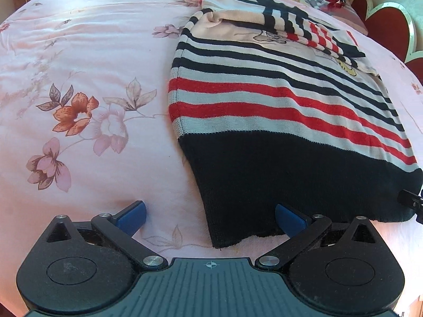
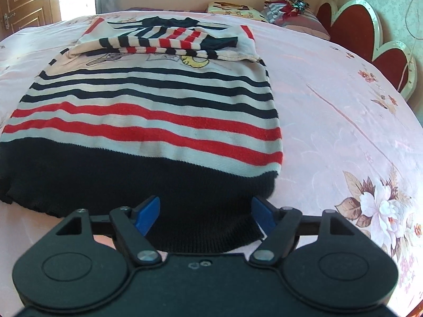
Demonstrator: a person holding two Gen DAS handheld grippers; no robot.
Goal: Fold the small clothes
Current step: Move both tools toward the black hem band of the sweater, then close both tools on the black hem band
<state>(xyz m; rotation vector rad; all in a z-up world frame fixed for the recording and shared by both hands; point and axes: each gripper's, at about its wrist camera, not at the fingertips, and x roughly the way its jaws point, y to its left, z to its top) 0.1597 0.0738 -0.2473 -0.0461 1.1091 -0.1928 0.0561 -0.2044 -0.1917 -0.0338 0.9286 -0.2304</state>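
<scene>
A small striped knit sweater [image 1: 277,100] lies flat on the pink floral bedsheet [image 1: 92,66], with a black hem band near me and red, white and navy stripes above. Its sleeves [image 2: 169,39] are folded across the chest. My left gripper [image 1: 210,215] is open at the hem's left corner, its right finger over the black band. My right gripper [image 2: 206,215] is open at the hem's right corner [image 2: 238,229], with the black edge lying between its fingers. The sweater also shows in the right wrist view [image 2: 148,121].
A red heart-shaped headboard [image 2: 351,23] stands at the right. Pillows and folded cloth [image 2: 285,13] lie at the far end of the bed. A wooden door [image 2: 21,2] is at the far left. The right gripper's tip shows in the left view [image 1: 412,200].
</scene>
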